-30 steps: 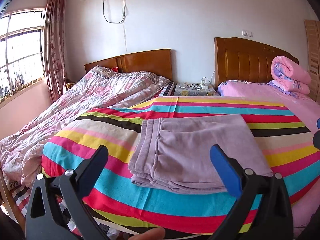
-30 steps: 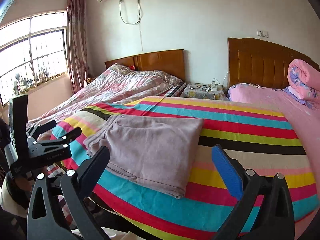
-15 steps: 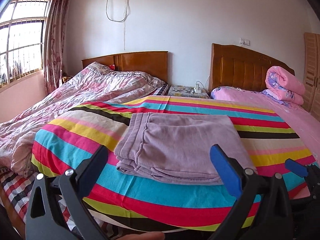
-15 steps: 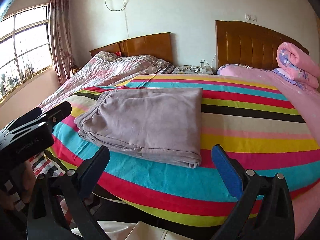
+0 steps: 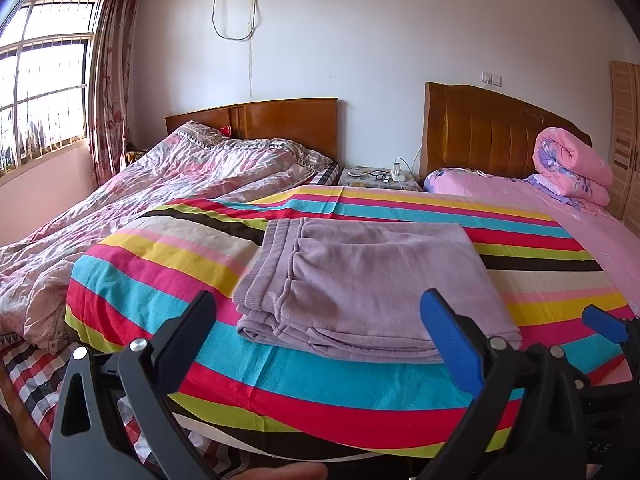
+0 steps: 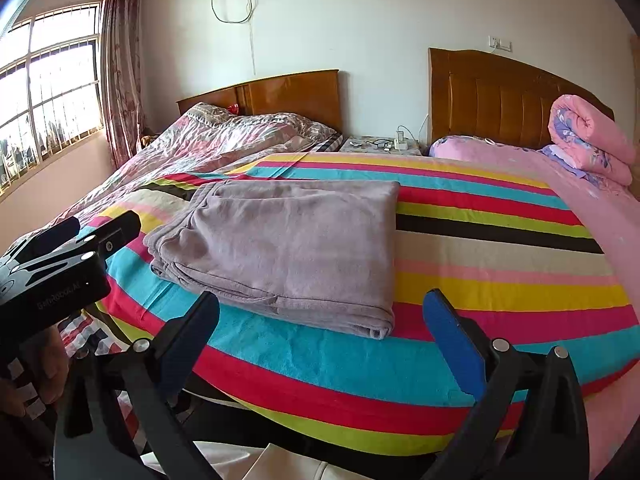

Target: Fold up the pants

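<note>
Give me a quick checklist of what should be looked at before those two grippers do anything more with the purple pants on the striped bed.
1. Pants folded into a flat stack: ok.
2. Pants fully on the striped blanket, clear of its edge: ok.
3. Left gripper open and empty: ok.
4. Right gripper open and empty: ok.
5. Neither gripper touching the cloth: ok.
6. Layers underneath lying evenly: cannot tell, only the near edges show.
</note>
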The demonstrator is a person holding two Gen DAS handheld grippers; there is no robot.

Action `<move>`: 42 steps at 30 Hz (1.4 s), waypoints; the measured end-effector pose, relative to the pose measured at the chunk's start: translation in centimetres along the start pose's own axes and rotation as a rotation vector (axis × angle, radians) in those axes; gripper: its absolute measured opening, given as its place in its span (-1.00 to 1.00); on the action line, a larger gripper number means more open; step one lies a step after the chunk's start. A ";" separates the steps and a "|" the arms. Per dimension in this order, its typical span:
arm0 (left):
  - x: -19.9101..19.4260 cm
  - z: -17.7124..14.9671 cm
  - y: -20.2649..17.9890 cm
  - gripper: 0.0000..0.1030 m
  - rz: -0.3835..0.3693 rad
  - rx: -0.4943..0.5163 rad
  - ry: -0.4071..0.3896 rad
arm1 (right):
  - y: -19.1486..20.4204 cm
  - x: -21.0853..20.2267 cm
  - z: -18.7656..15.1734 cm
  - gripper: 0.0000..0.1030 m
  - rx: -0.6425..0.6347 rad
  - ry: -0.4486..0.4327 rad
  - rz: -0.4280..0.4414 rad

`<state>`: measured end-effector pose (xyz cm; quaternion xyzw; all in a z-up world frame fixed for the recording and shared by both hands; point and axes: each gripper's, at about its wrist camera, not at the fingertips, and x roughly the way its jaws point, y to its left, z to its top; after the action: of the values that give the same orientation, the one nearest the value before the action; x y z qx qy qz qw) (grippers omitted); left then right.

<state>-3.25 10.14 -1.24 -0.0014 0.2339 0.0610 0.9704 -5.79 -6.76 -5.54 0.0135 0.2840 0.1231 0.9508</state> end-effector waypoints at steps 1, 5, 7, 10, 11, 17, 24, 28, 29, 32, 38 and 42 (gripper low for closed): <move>0.1 0.1 0.0 0.97 -0.001 0.001 0.002 | -0.1 -0.1 0.1 0.92 0.002 -0.003 -0.006; 0.2 0.0 0.0 0.97 0.000 0.000 0.002 | -0.7 -0.4 0.3 0.92 0.020 -0.013 -0.021; 0.1 0.0 -0.1 0.97 0.000 0.001 -0.001 | -0.7 -0.4 0.3 0.92 0.020 -0.012 -0.022; 0.1 -0.1 -0.3 0.97 -0.001 0.008 0.000 | -0.7 -0.2 0.2 0.92 0.019 -0.005 -0.020; 0.1 -0.2 -0.3 0.97 -0.002 0.009 0.001 | -0.7 -0.2 0.2 0.92 0.018 -0.002 -0.019; 0.1 -0.2 -0.5 0.97 -0.002 0.013 0.001 | -0.7 0.0 0.0 0.92 0.018 0.007 -0.018; 0.1 -0.4 -0.7 0.97 0.003 0.021 -0.006 | -0.7 0.1 -0.2 0.92 0.022 0.016 -0.018; 0.1 -0.5 -0.8 0.97 0.006 0.025 -0.013 | -0.8 0.1 -0.3 0.92 0.020 0.018 -0.014; 0.0 -0.6 -0.8 0.97 0.005 0.026 -0.014 | -0.7 0.2 -0.3 0.92 0.020 0.020 -0.013; -0.2 -0.7 -0.8 0.97 0.011 0.028 -0.021 | -0.6 0.2 -0.4 0.92 0.017 0.020 -0.010; -0.2 -0.7 -0.8 0.97 0.013 0.030 -0.022 | -0.6 0.1 -0.4 0.92 0.016 0.021 -0.009; -0.4 -0.7 -0.7 0.97 0.011 0.024 -0.029 | -0.5 0.2 -0.4 0.92 0.015 0.022 -0.011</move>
<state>-3.83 9.42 -1.72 0.0123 0.2205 0.0637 0.9732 -5.76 -7.20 -5.97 0.0179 0.2955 0.1161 0.9481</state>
